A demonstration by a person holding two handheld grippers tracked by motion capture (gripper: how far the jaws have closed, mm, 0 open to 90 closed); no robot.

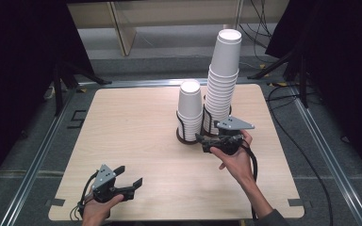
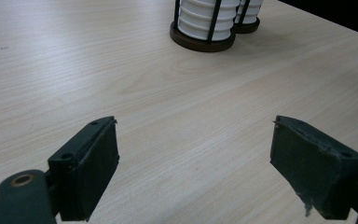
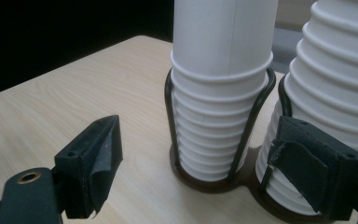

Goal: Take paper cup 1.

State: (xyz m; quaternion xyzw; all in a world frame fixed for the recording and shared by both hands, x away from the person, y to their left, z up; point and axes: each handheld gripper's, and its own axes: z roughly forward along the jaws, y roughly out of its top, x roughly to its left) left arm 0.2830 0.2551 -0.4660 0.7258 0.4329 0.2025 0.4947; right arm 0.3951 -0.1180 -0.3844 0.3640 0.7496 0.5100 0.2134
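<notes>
Wooden table (image 1: pixel 136 141), right tool (image 3: pixel 200 182) open before short cup stack (image 3: pixel 219 93), left tool (image 2: pixel 196 168) open.

Black claws (image 1: pixel 128 181) (image 1: pixel 202 141) with grey three-cornered plates, trailing black cables.

Pale wood-grain table (image 1: pixel 136 141), smooth and matt. White paper cups (image 3: pixel 223 93), smooth with a faint sheen, in dark wire holders (image 3: pixel 256 107) on brown bases. Matt black plastic grippers with worn rubbery pads (image 3: pixel 303 172)
</notes>
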